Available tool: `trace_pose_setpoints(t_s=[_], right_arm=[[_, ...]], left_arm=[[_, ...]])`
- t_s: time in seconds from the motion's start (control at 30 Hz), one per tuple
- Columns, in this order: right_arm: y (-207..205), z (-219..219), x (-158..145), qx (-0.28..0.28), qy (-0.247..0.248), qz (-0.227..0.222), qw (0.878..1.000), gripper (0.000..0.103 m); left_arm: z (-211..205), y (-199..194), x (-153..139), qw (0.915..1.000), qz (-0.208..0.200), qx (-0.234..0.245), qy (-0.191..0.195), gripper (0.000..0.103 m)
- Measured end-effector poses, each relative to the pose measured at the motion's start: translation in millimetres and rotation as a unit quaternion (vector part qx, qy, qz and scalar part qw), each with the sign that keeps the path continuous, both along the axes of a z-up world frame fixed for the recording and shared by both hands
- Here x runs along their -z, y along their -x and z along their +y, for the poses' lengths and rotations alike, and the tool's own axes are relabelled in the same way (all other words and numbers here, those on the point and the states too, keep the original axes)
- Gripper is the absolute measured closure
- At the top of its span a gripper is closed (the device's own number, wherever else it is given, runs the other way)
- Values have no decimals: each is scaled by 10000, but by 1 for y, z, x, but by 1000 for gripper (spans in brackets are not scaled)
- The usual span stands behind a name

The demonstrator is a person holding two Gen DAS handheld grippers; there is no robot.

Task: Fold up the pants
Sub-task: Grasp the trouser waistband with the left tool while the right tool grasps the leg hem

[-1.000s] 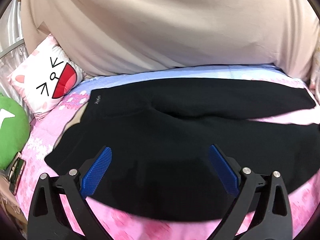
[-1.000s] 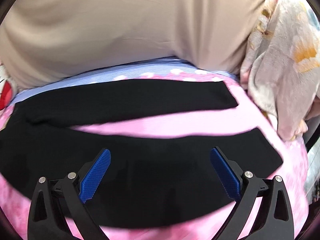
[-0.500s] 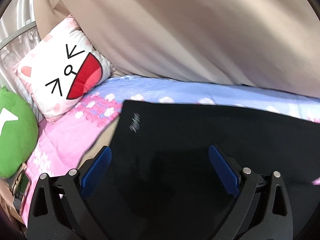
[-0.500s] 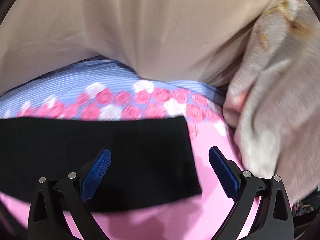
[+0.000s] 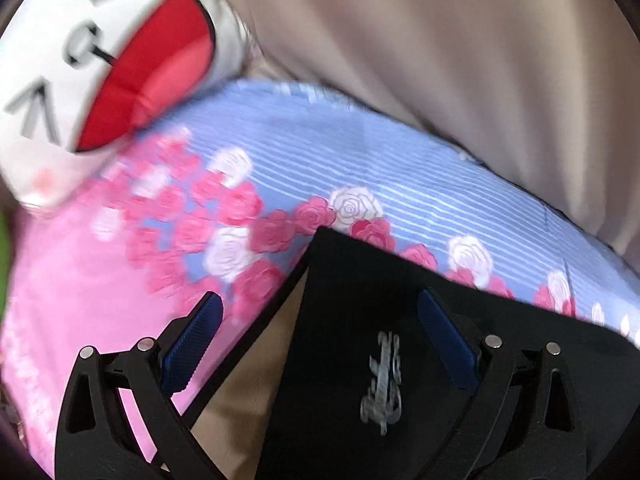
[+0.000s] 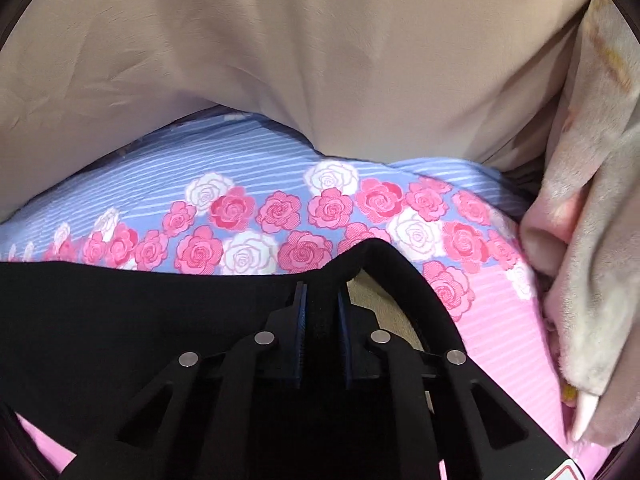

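The black pants [image 5: 360, 312] lie on a pink and blue rose-print bed sheet [image 5: 280, 152]. In the left wrist view the waistband corner with a silver logo [image 5: 382, 384] sits between the fingers, its beige lining [image 5: 244, 384] showing. My left gripper [image 5: 318, 316] is open around that corner. In the right wrist view my right gripper [image 6: 322, 300] is shut on the far leg's hem [image 6: 372, 252], which bunches up and shows beige lining [image 6: 380, 308]. The rest of that leg [image 6: 120, 304] stretches left.
A beige curtain [image 6: 300, 60] hangs behind the bed. A white cat-face pillow [image 5: 100, 60] lies at the left. A fleecy floral blanket [image 6: 592, 208] is heaped at the right edge of the sheet [image 6: 280, 152].
Both grippers moved forward to the pants' far edge. The left one reached the waistband corner and stays open. The right one closed on the leg hem, lifting it.
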State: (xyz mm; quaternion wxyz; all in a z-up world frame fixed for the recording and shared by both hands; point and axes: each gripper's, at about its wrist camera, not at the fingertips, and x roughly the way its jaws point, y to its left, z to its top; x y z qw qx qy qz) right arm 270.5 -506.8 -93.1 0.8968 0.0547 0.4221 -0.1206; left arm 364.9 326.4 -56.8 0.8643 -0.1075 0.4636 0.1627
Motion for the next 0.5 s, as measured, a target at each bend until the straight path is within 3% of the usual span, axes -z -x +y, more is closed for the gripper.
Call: trace_pose_setpoints(t_s=[0.03, 0.07, 0.1, 0.13, 0.17, 0.2, 0.33, 0.5], right_arm=[[2, 3, 0, 2, 13, -24, 10000, 91], [6, 6, -3, 21, 33, -81, 10000, 91], [9, 8, -5, 37, 52, -108, 9999, 92], [13, 11, -8, 42, 66, -140, 9999, 92], [18, 15, -13, 55, 70, -193, 9998, 92], [23, 17, -17, 53, 47, -240, 9997, 93], [45, 21, -39, -49, 79, -491, 9987, 94], [117, 25, -81, -148, 154, -1060, 9941, 95]], left_arm=[[2, -5, 4, 9999, -14, 20, 158, 29], [0, -10, 4, 9996, -31, 179, 225, 37], [-4, -12, 1, 9996, -61, 247, 119, 51], [-9, -14, -2, 9994, -34, 339, 41, 76], [-12, -13, -8, 9991, -83, 406, 51, 81], [-13, -8, -15, 9983, -169, 505, 230, 99], [-20, 30, -56, 9953, -735, 604, 177, 100], [-19, 119, -112, 9855, -1379, 938, 311, 100]])
